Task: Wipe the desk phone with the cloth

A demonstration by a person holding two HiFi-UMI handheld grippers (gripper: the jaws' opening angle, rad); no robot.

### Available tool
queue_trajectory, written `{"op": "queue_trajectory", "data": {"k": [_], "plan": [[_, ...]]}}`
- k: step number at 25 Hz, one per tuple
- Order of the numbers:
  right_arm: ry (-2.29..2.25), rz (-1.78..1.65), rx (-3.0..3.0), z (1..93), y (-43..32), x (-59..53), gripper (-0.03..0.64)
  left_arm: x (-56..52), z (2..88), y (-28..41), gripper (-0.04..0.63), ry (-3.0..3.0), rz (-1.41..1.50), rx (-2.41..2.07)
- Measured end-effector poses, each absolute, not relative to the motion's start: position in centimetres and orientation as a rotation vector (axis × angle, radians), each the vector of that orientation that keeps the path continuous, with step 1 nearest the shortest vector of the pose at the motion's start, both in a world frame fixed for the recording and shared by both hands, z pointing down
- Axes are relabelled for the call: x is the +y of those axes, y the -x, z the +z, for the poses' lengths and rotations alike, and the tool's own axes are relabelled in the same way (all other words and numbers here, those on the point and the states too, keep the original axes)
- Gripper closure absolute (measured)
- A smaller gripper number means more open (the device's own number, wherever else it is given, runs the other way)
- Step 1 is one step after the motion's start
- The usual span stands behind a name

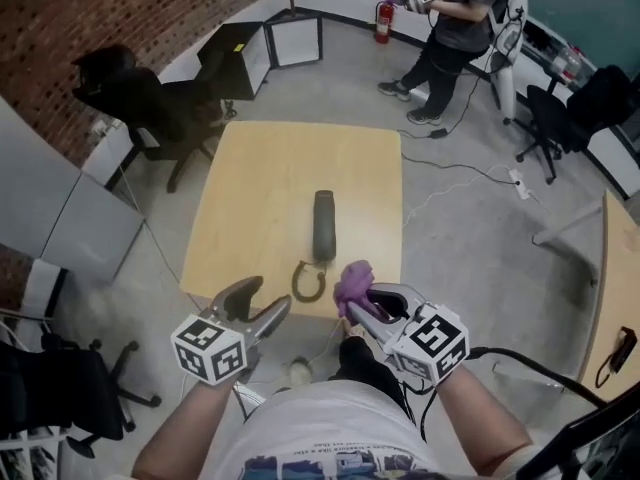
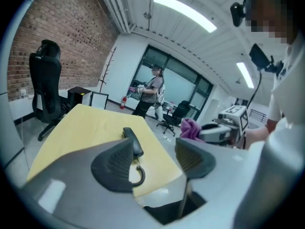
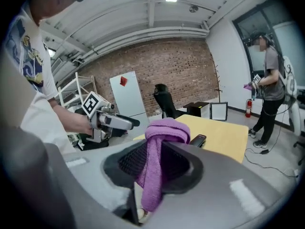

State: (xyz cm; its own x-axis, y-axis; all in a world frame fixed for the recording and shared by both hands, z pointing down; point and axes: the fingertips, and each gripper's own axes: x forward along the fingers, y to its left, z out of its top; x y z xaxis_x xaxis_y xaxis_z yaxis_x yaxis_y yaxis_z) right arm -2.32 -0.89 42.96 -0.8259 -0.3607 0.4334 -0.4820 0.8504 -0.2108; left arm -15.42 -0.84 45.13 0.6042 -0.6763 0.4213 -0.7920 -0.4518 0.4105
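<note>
A dark grey phone handset [image 1: 324, 225] lies lengthwise in the middle of the light wooden table [image 1: 250, 168], its coiled cord [image 1: 308, 281] curled near the front edge. My right gripper [image 1: 362, 303] hovers over that edge, shut on a bunched purple cloth [image 1: 353, 283]. In the right gripper view the cloth [image 3: 159, 137] hangs pinched between the jaws, with the handset [image 3: 197, 140] beyond. My left gripper [image 1: 268, 296] is held at the table's front left, open with nothing between its jaws. In the left gripper view the handset [image 2: 133, 140] shows ahead between the pads.
A person [image 1: 450, 28] stands on the floor beyond the table holding grippers. A black office chair [image 1: 140, 98] is at the table's back left, and another chair [image 1: 580, 108] at the far right. Cables [image 1: 450, 168] run across the floor. A second desk [image 1: 615, 298] borders the right.
</note>
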Motion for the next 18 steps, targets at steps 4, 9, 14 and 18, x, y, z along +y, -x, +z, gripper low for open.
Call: {"op": "queue_trajectory", "data": {"k": [4, 9, 14, 18], "plan": [[-0.652, 0.361, -2.637, 41.8, 5.7, 3.6, 0.523, 5.0, 44.2, 18.7, 0.431, -2.262, 0.187, -1.130], [-0.645, 0.321, -2.615, 41.4, 7.1, 8.0, 0.523, 9.6, 45.4, 21.0, 0.592, -2.211, 0.128, -1.079], [-0.610, 0.259, -2.599, 41.2, 6.7, 11.0, 0.523, 12.8, 44.7, 19.9, 0.592, -2.228, 0.083, -1.043], [-0.587, 0.235, -2.615, 40.3, 6.3, 12.8, 0.523, 15.1, 43.9, 17.9, 0.592, -2.264, 0.106, -1.017]]}}
